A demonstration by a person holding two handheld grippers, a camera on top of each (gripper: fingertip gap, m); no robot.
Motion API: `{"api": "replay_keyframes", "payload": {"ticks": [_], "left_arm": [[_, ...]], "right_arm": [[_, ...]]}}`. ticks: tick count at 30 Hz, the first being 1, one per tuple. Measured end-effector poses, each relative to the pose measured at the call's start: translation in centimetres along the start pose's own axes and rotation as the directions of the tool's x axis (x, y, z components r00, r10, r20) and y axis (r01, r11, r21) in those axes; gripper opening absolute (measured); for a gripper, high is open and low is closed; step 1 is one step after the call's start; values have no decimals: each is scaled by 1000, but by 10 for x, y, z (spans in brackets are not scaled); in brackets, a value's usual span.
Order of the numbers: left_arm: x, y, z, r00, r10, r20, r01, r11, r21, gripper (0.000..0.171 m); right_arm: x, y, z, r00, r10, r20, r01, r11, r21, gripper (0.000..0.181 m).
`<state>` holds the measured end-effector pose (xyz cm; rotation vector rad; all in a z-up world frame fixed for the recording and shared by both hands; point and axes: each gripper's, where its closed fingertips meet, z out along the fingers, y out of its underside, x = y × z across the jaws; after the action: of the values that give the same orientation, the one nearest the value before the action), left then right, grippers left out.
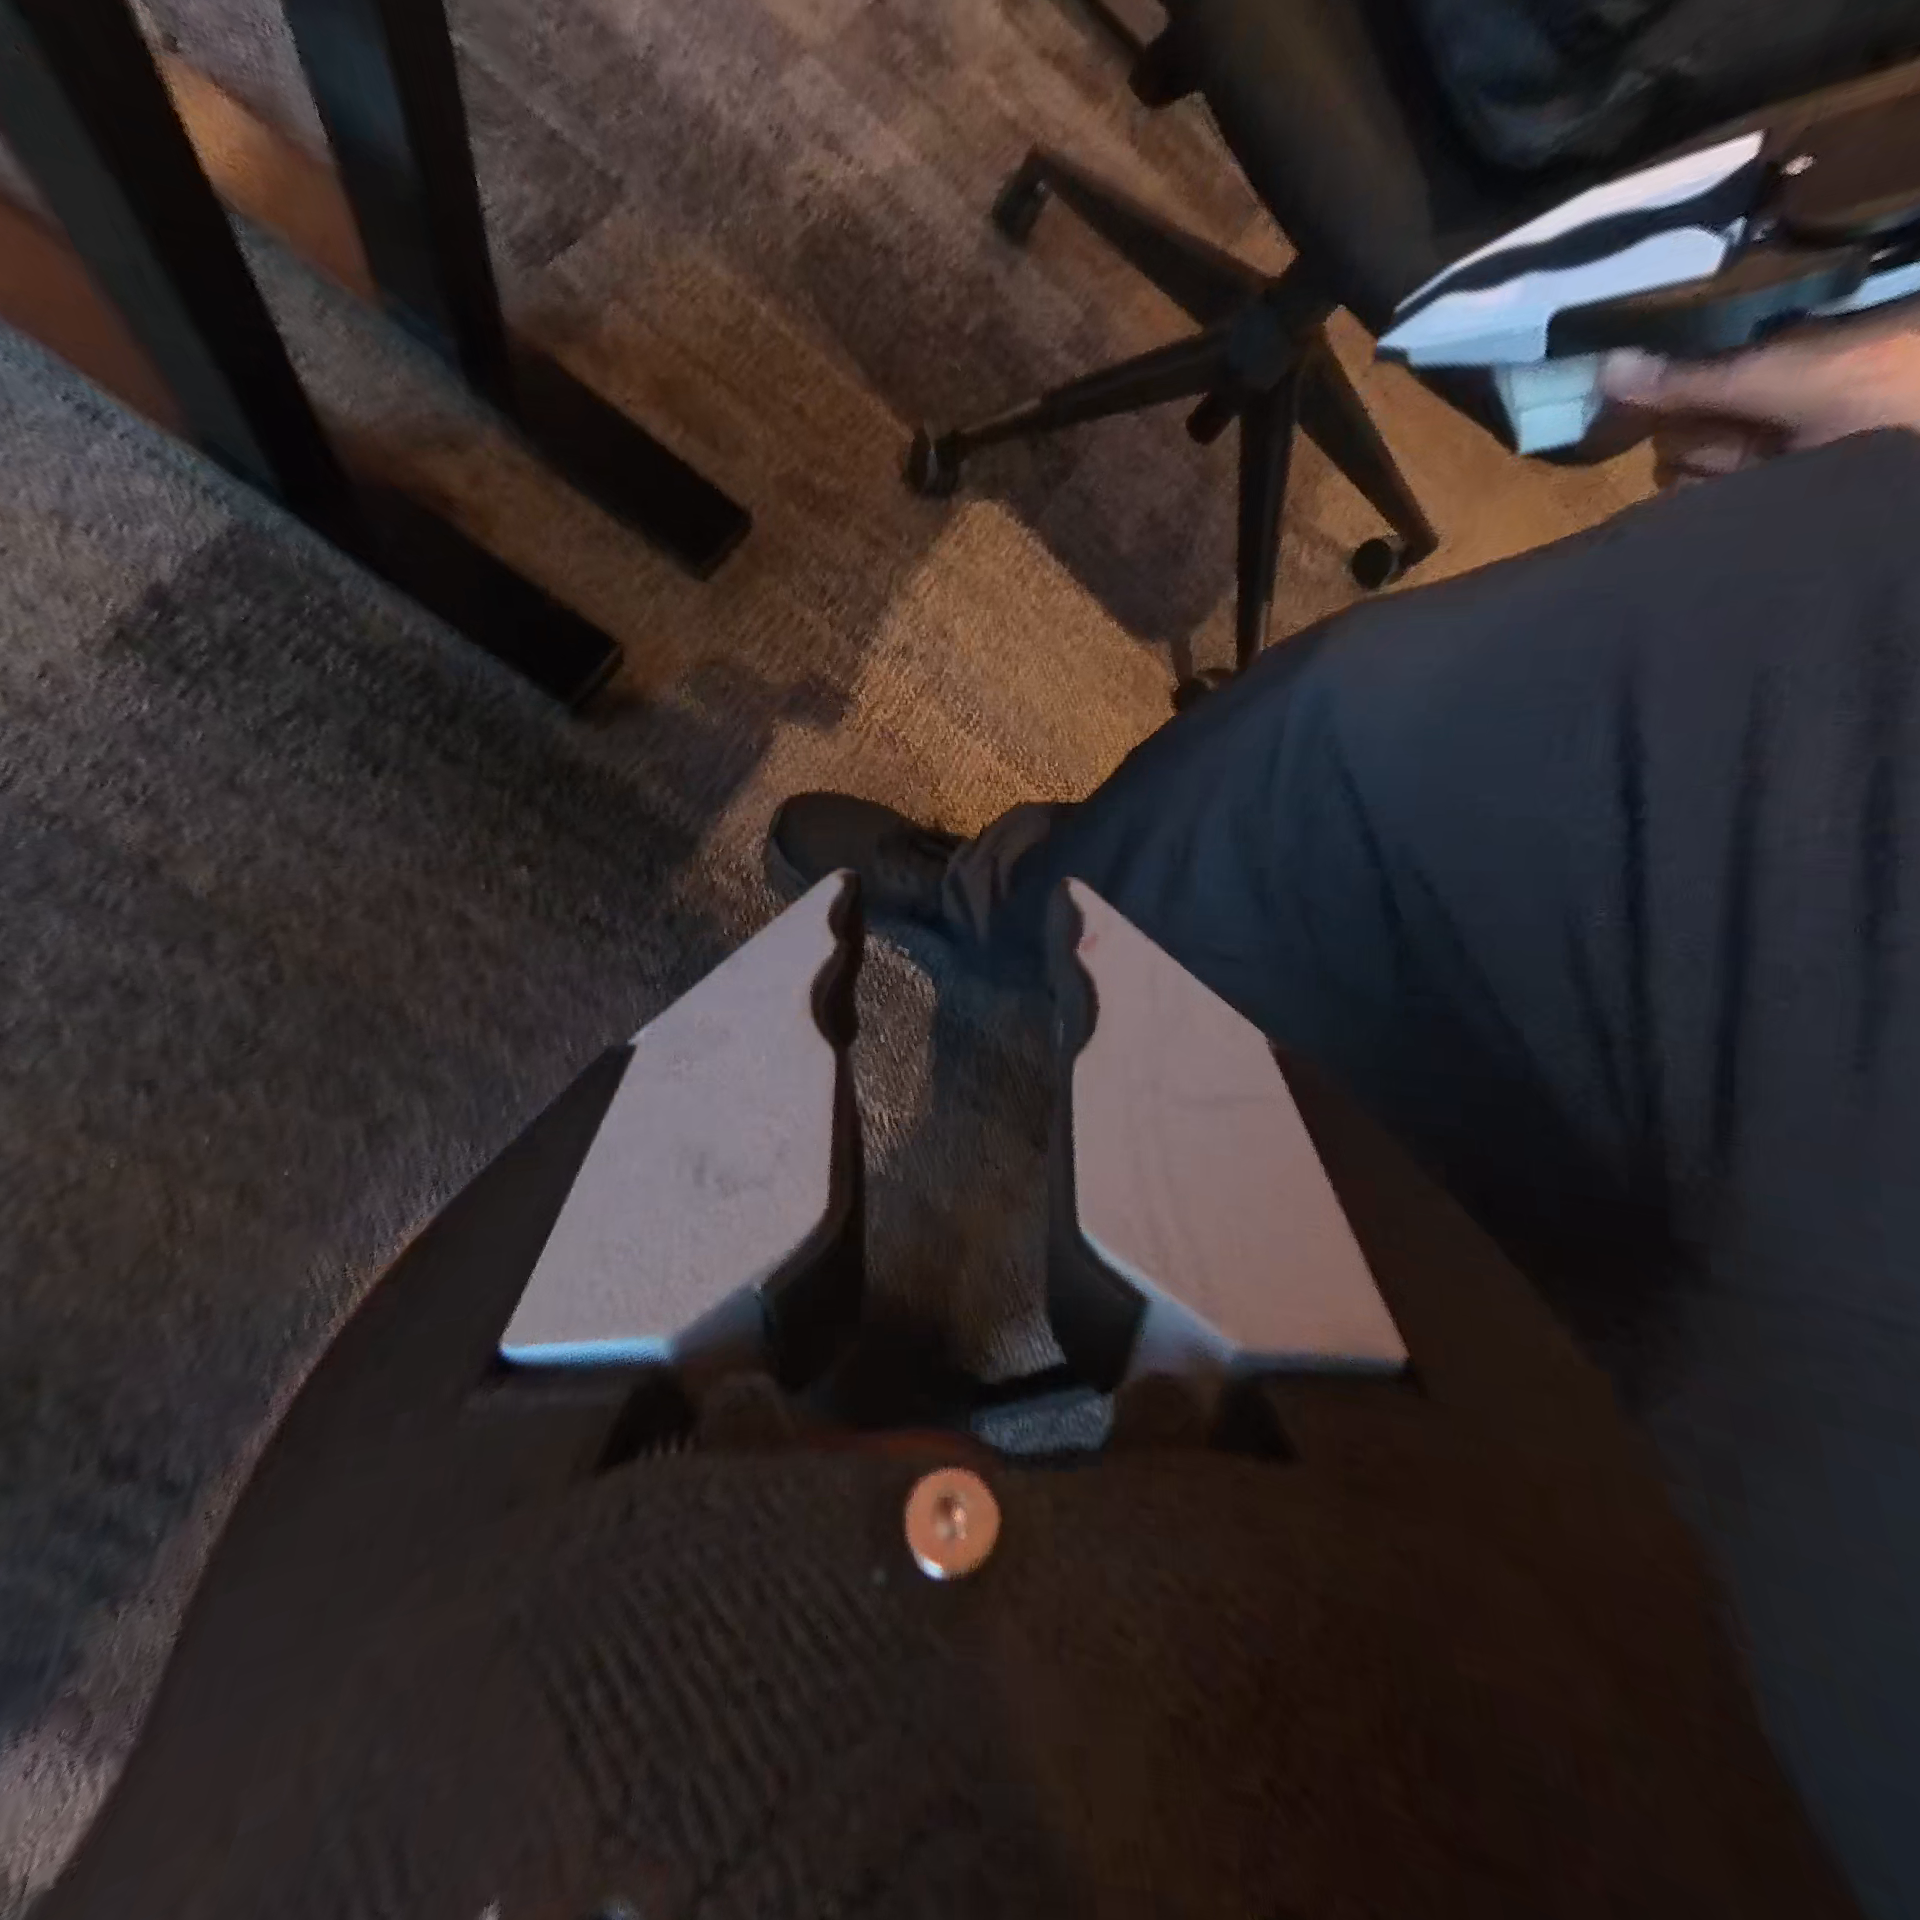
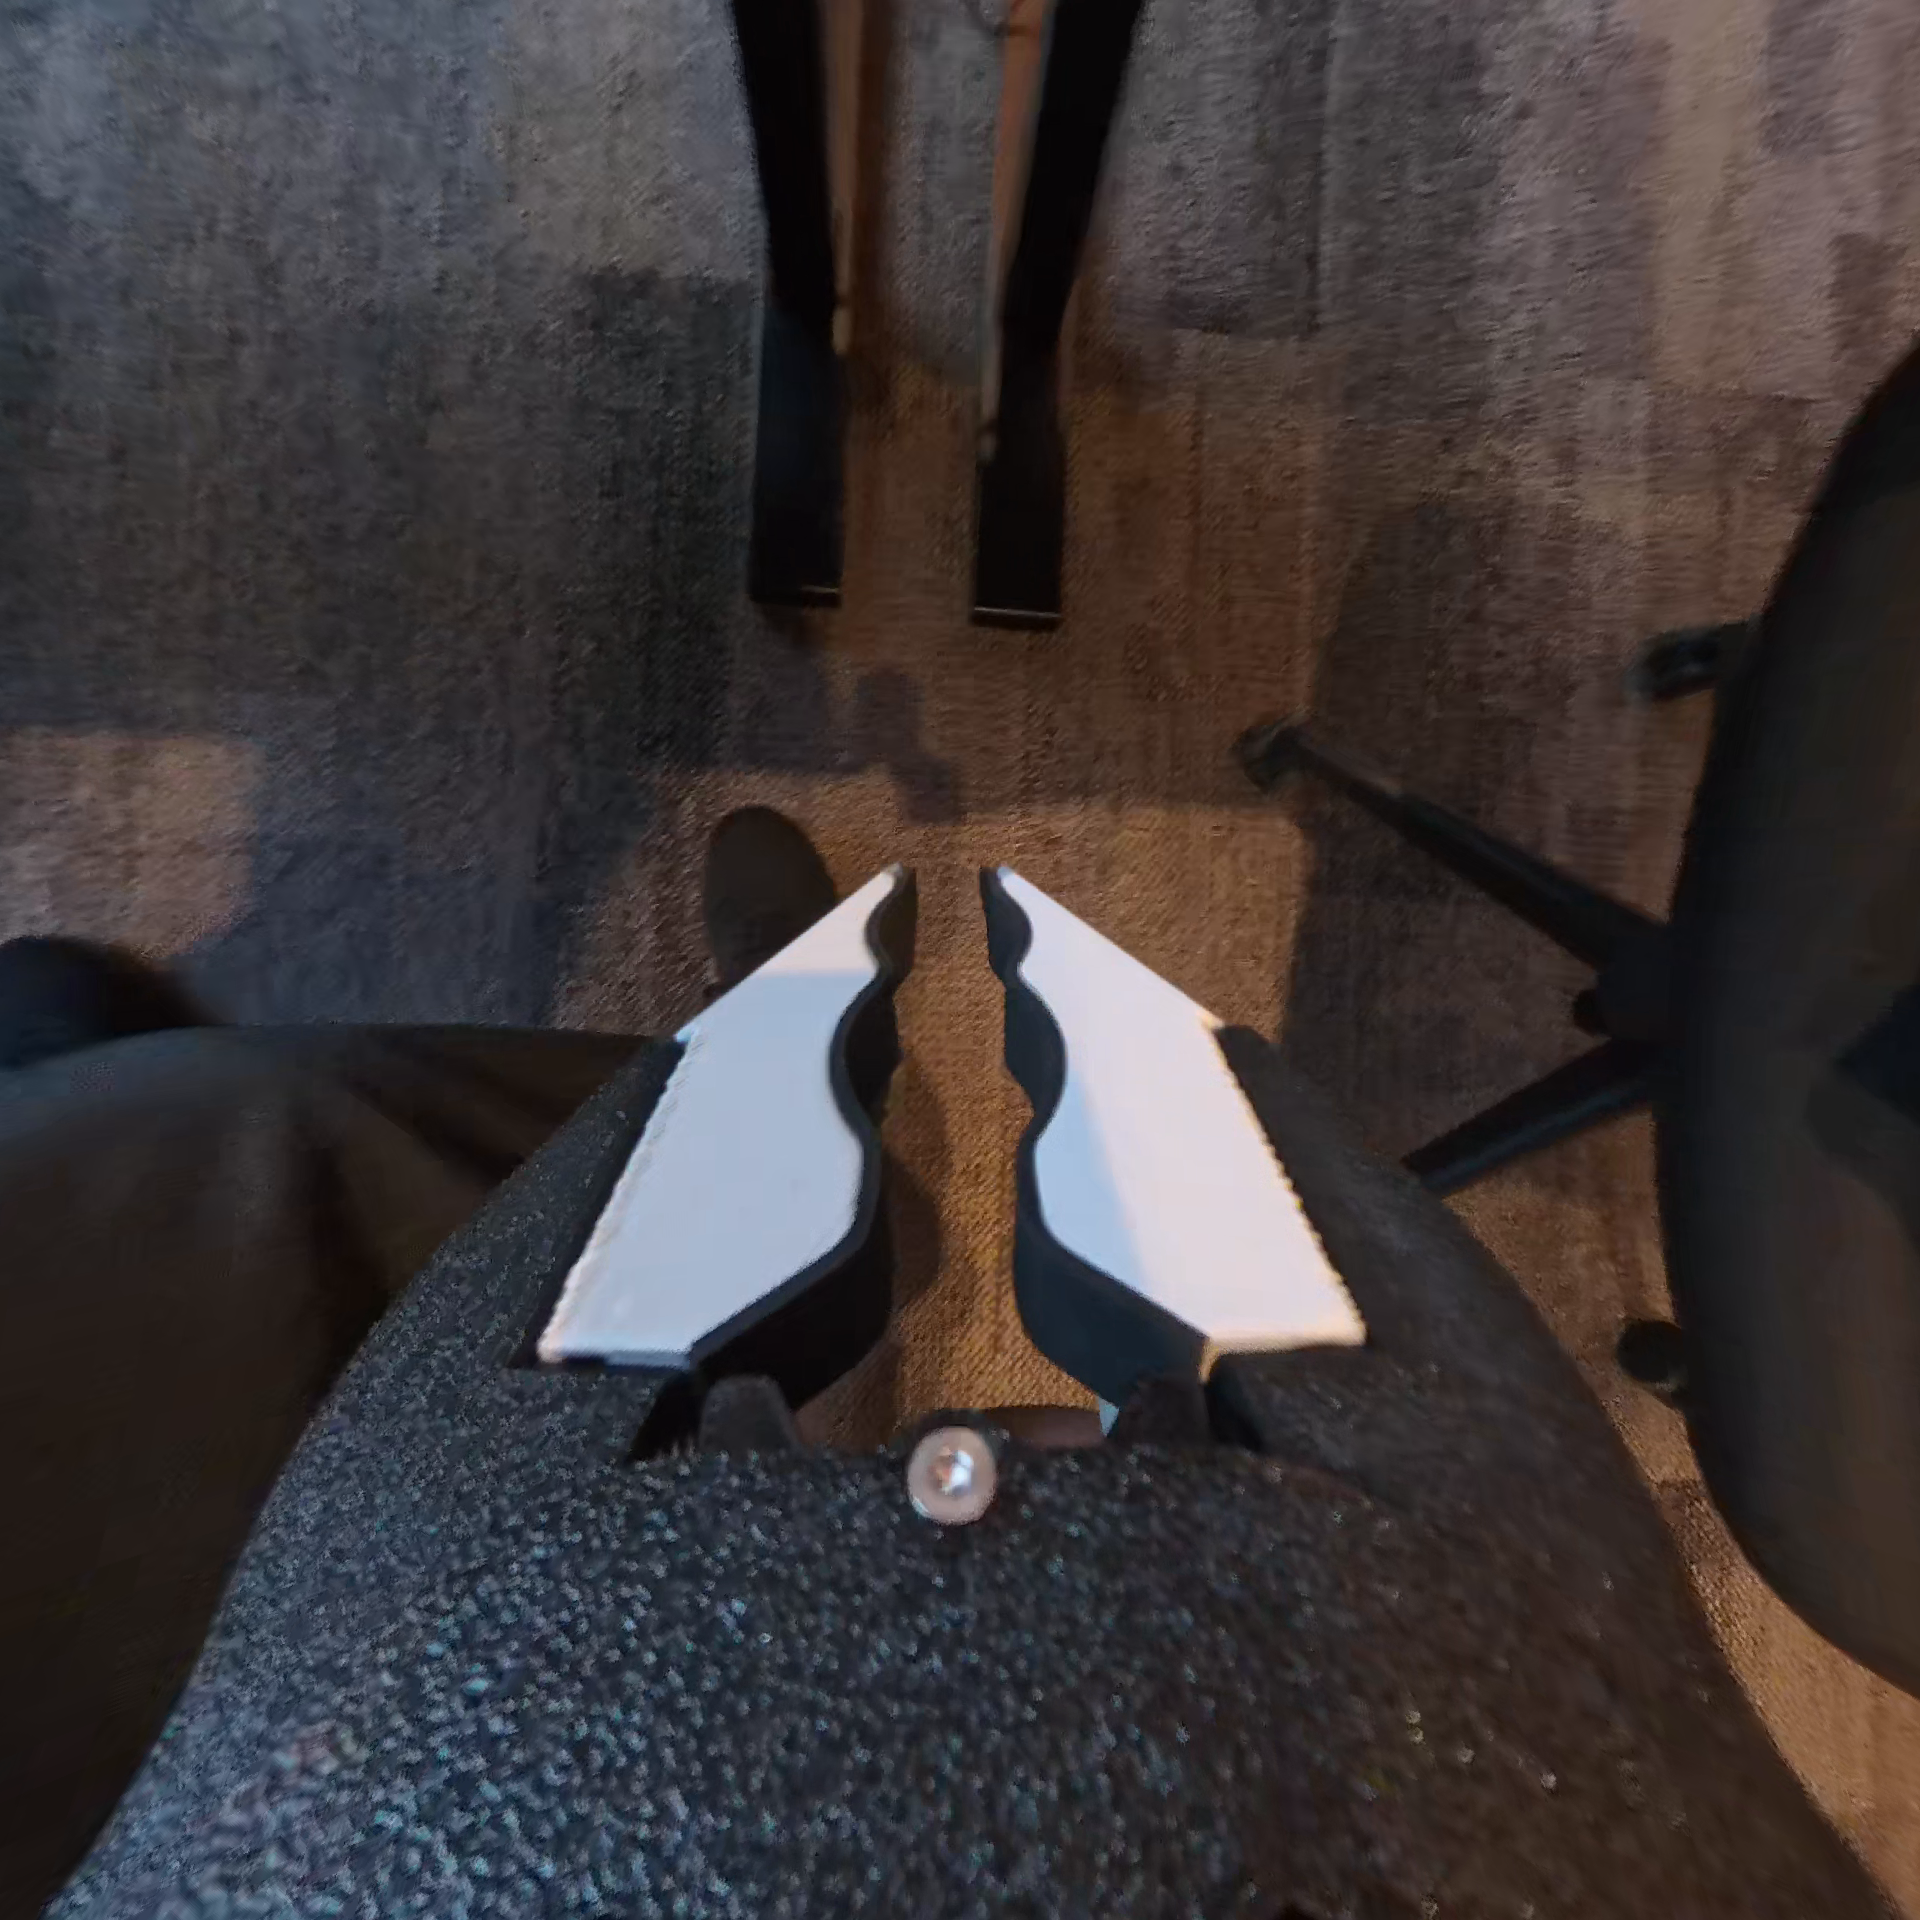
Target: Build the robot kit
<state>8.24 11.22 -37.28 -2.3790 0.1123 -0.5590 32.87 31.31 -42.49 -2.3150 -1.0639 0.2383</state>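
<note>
My left gripper [image 1: 958, 883] points down at a grey and tan carpet [image 1: 312, 935]. Its white fingers stand apart and hold nothing. A person's leg in dark trousers [image 1: 1507, 883] runs beside its right finger, down to a dark shoe [image 1: 831, 842] just beyond the tips. My right gripper [image 2: 948, 873] also points at the carpet [image 2: 312, 520], empty, with a narrow gap between its fingertips. The shoe [image 2: 764, 883] lies just left of its tips and the leg [image 2: 208, 1195] lies at the left. In the left wrist view the right gripper [image 1: 1621, 281] shows at the top right, held by a hand [image 1: 1745, 395].
A black office chair with a star base on castors [image 1: 1257, 343] stands to the right, and its seat [image 2: 1808, 935] is close on the right in the right wrist view. Black table feet [image 1: 623, 488] [image 2: 795, 468] rest on the carpet ahead. The grippers' ends are close to 35 cm from one another.
</note>
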Motion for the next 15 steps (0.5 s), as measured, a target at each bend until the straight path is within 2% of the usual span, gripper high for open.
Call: {"api": "replay_keyframes", "payload": {"ticks": [2, 5, 10, 13, 15], "left_arm": [[1, 9, 22, 999, 39, 5, -39, 999, 10, 33], [-4, 20, 40, 993, 103, 55, -105, 994, 35, 33], [-9, 25, 41, 985, 144, 97, -152, 984, 89, 34], [-12, 23, 36, 965, 193, 179, -216, 970, 116, 35], [-10, 21, 36, 964, 167, 208, -200, 968, 150, 34]], "right_arm": [[19, 0, 5, 999, 19, -46, -17, 999, 45, 12], [17, -9, 15, 998, -46, -45, 52, 990, 132, 10], [-22, -30, 28, 991, -104, 89, 76, 958, 276, 13], [-53, -58, 13, 973, -165, 164, 84, 906, 415, 14], [-76, -80, -7, 941, -250, 227, 113, 866, 487, 23]]}}
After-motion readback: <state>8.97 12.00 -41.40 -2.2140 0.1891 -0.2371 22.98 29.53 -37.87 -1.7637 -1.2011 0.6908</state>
